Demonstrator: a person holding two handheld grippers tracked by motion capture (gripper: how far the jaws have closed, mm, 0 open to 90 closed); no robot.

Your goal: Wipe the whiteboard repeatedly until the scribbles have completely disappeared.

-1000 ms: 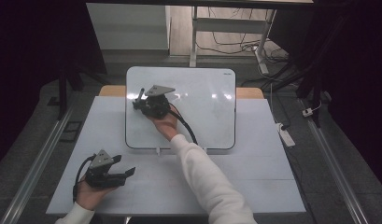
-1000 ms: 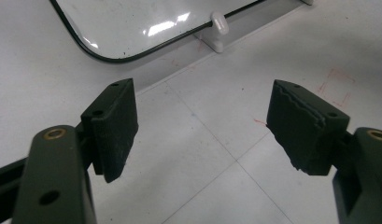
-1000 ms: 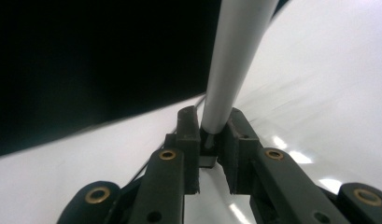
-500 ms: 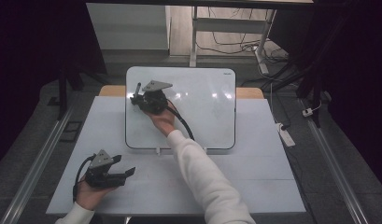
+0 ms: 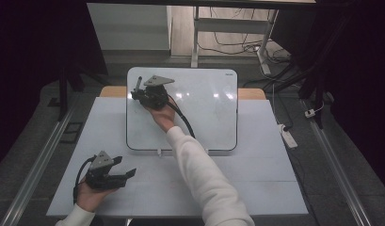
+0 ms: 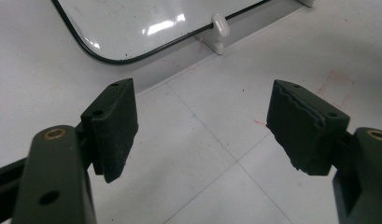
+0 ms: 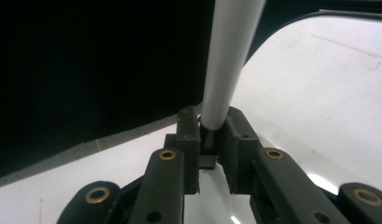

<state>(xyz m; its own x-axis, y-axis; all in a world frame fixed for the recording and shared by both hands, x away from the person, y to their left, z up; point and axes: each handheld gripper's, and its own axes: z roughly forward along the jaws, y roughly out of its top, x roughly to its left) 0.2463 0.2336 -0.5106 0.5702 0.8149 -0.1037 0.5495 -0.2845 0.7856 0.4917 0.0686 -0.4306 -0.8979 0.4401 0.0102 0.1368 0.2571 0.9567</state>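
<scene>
Right gripper [image 7: 211, 154]: I see jaws pinching a white marker [image 7: 228, 60] over the whiteboard [image 5: 204, 117].
Left gripper [image 6: 202, 135]: jaws spread wide, holding nothing.

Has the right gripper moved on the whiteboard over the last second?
Yes. The right gripper, shut on a marker, slid slightly toward the whiteboard far-left corner.

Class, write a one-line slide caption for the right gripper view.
Right gripper clamps a slim grey-white marker-like rod above the glossy white whiteboard.
</scene>
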